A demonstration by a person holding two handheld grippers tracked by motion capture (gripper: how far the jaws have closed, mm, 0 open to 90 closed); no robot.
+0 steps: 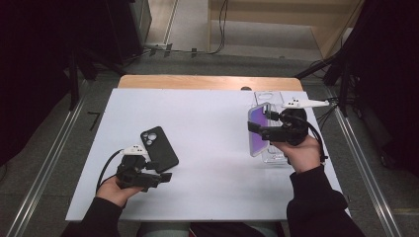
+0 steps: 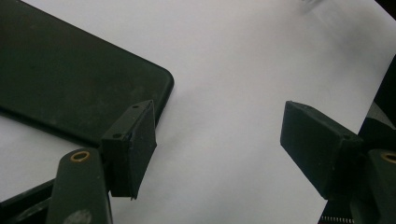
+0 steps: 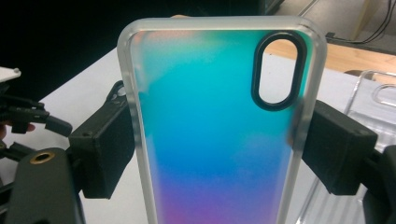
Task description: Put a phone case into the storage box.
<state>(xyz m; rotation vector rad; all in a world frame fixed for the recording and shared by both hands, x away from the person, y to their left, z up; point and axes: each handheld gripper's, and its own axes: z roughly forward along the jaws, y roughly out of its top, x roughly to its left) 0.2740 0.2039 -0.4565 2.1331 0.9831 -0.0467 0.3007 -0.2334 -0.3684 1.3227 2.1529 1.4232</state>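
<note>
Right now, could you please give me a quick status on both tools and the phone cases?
Right tool shut on iridescent case, lifted above clear case. Left tool open beside black phone. White mat between them bare.

No readable text, label, brand or number on anything here

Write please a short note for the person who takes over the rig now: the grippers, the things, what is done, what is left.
Right gripper: shut on the iridescent phone case, lifted off the white table.
Left gripper: open, holds nothing, one jaw beside a corner of the black phone, which lies camera side up.
A clear case lies behind the right hand.
Done: case picked up. Left, probably: fit it onto the phone.
</note>
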